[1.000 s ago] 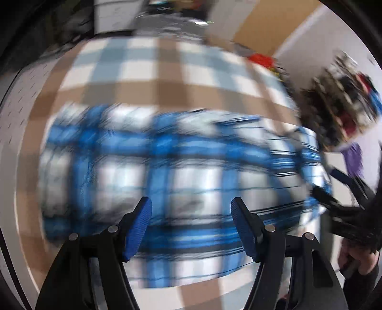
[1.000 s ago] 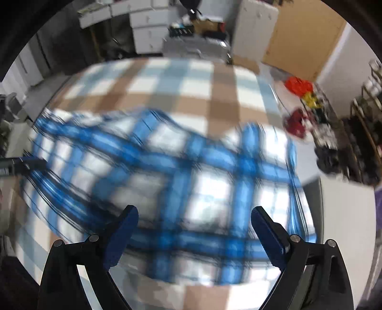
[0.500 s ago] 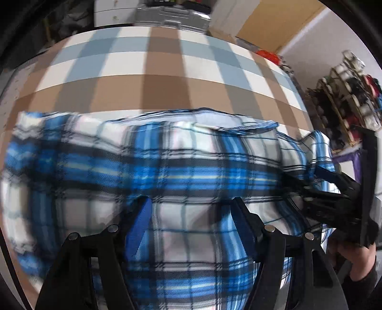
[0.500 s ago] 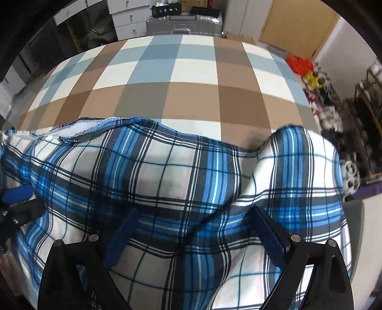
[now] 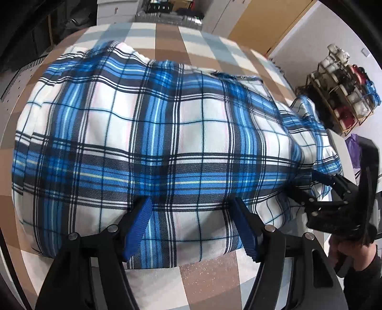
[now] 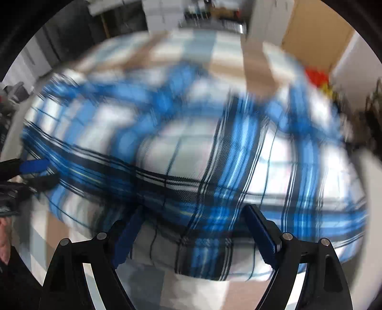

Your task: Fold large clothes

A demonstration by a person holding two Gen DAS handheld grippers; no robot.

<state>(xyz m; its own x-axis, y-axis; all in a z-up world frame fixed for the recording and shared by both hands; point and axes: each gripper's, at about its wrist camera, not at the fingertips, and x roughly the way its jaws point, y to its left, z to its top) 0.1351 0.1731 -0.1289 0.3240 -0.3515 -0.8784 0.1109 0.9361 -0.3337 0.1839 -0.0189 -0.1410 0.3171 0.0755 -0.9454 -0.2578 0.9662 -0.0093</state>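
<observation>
A blue, white and black plaid shirt (image 5: 167,133) lies spread in soft ridges on a table covered with a brown, grey-blue and white checked cloth (image 5: 205,269), its near hem close to the cloth's near edge. Beyond the shirt's far side stand white drawers (image 5: 112,12) and a tan door (image 5: 262,26); off past its right end a wire rack (image 5: 343,90) holds bags and folded items.

The left gripper (image 5: 193,214) tilts steeply down over the shirt's near hem, its blue-padded fingers apart with plaid fabric between them, not pinched. The right gripper (image 6: 193,226), blurred, points down at the shirt's right end, its jaws narrowing but wide, cloth between them unclamped. A hand (image 5: 353,252) grasps its handle.
</observation>
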